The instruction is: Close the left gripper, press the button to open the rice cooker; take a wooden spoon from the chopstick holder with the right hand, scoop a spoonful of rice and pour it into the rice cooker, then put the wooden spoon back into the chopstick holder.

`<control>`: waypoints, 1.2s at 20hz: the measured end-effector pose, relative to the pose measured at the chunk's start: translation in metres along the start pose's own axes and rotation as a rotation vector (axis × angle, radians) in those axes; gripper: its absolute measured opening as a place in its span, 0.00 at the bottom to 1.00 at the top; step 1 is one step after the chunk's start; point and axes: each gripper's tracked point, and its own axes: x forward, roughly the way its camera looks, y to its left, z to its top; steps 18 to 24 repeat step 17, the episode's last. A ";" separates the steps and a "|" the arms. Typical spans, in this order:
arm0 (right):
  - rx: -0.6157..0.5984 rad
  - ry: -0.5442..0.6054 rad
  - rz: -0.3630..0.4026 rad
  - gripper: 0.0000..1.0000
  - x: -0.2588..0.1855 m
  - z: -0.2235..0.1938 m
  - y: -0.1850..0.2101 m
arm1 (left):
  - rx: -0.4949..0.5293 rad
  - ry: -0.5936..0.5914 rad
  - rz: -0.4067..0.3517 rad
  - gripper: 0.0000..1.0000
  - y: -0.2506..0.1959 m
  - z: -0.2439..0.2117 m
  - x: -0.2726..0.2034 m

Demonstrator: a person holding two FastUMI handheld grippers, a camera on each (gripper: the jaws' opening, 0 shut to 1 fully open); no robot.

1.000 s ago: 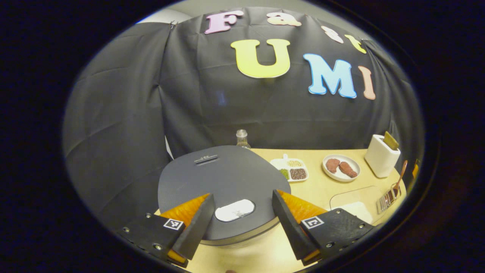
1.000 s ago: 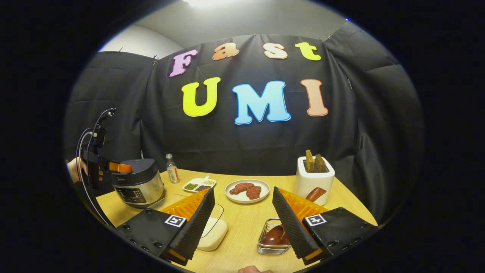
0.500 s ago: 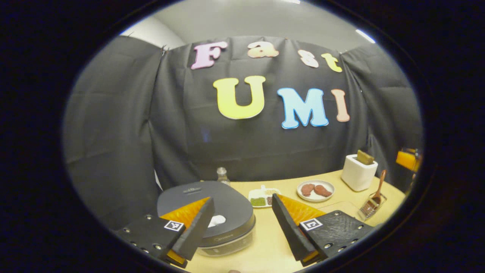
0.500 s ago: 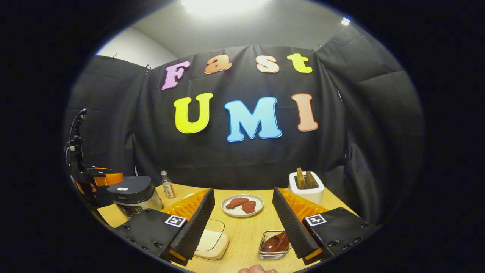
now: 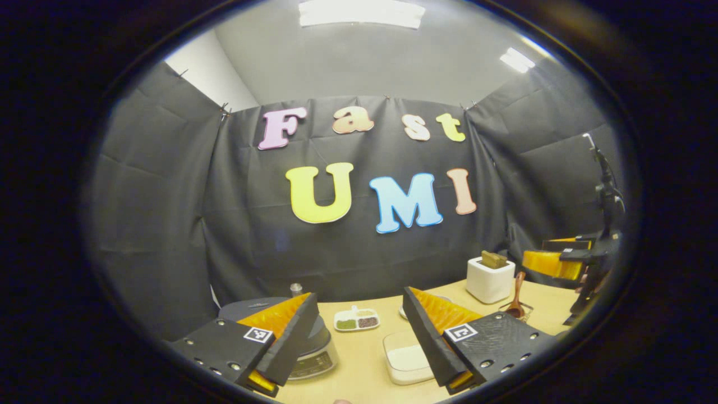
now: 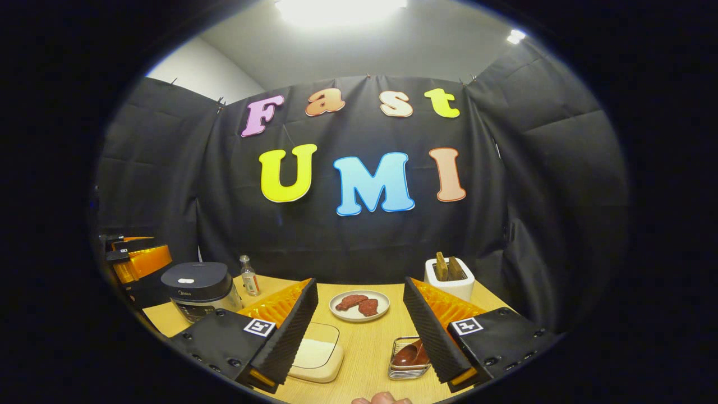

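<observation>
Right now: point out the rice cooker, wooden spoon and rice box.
rice cooker (image 6: 193,276), right gripper view, on its closed dark lid.
wooden spoon (image 6: 405,356), right gripper view, on its bowl in the wire holder.
rice box (image 6: 315,353), right gripper view, on its clear lid.

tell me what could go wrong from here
1. The rice cooker lid looks shut and the left gripper is open and back from it; scooping first would leave nowhere to pour.
2. The wooden spoon lies low in its wire holder, so the right gripper may snag the holder.
</observation>
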 end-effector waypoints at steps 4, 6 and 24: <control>-0.045 0.032 0.004 0.98 -0.010 -0.015 0.009 | 0.052 -0.031 -0.016 0.95 -0.019 0.008 -0.020; -0.047 0.016 0.008 0.98 -0.016 -0.009 0.012 | 0.082 -0.041 -0.022 0.95 -0.026 0.013 -0.026; 0.045 -0.019 0.005 0.98 -0.034 0.007 0.005 | 0.034 0.018 -0.031 0.95 -0.024 -0.009 -0.032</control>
